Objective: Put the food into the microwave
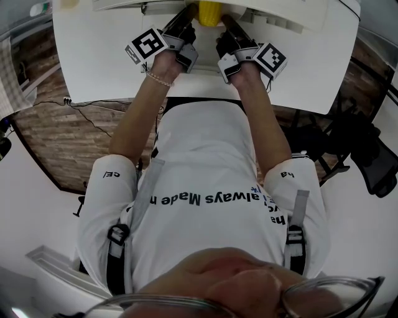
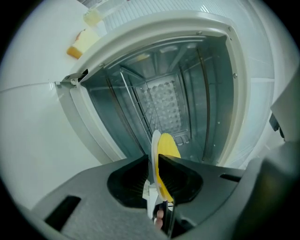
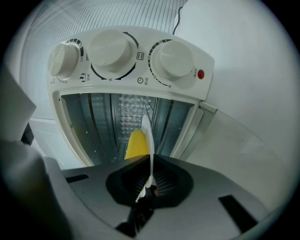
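A white plate [image 2: 154,149] carrying a piece of yellow food [image 2: 167,149] is held edge-on between both grippers at the mouth of the small white oven [image 3: 126,51]. My left gripper [image 2: 152,161] is shut on one side of the plate's rim, and my right gripper [image 3: 150,161] is shut on the opposite side of the plate [image 3: 147,133]. The food [image 3: 137,145] lies just inside the open metal cavity [image 2: 164,93]. In the head view, the food [image 1: 209,12] shows between the left gripper [image 1: 188,20] and the right gripper [image 1: 227,26] at the top edge.
The oven's door [image 3: 239,145] hangs open beside the plate. Three knobs and a red lamp [image 3: 201,74] sit on its panel. A yellowish block [image 2: 82,43] lies on the white table [image 1: 99,56]. A black chair [image 1: 373,155] stands to the right; a cable [image 1: 93,112] runs over the floor.
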{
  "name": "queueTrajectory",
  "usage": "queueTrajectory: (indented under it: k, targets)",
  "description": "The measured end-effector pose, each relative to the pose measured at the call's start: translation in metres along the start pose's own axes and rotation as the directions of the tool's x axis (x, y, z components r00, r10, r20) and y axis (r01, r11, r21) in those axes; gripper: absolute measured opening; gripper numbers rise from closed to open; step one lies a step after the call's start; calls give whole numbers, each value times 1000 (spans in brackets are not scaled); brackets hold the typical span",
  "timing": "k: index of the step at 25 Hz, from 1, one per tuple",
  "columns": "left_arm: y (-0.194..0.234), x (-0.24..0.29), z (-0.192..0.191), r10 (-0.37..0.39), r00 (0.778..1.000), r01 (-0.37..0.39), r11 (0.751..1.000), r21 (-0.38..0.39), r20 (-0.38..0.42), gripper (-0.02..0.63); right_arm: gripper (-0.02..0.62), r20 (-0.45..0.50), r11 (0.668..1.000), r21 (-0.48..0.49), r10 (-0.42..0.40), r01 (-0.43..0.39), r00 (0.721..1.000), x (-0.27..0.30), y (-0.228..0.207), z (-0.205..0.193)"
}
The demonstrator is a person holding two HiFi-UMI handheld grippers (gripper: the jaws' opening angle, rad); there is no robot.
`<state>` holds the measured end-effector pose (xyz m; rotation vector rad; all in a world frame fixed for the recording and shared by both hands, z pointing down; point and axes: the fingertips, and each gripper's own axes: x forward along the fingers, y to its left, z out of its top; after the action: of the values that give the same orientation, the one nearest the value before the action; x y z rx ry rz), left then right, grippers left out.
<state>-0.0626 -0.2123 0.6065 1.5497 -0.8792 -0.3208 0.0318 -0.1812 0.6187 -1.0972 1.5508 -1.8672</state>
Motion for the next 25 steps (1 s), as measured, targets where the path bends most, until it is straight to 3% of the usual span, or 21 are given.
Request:
queueTrajectory:
  k: [13,25]
  targets:
    - [-8,-7,-6,-20,1000,20,998,-53,10,25,21,24,999,-9,41,-41,999,9,15,7]
    - [-8,7,7,-30,999,34,995,-96,44,18,23,-25,999,-39,32,-33,999,5,16,-5]
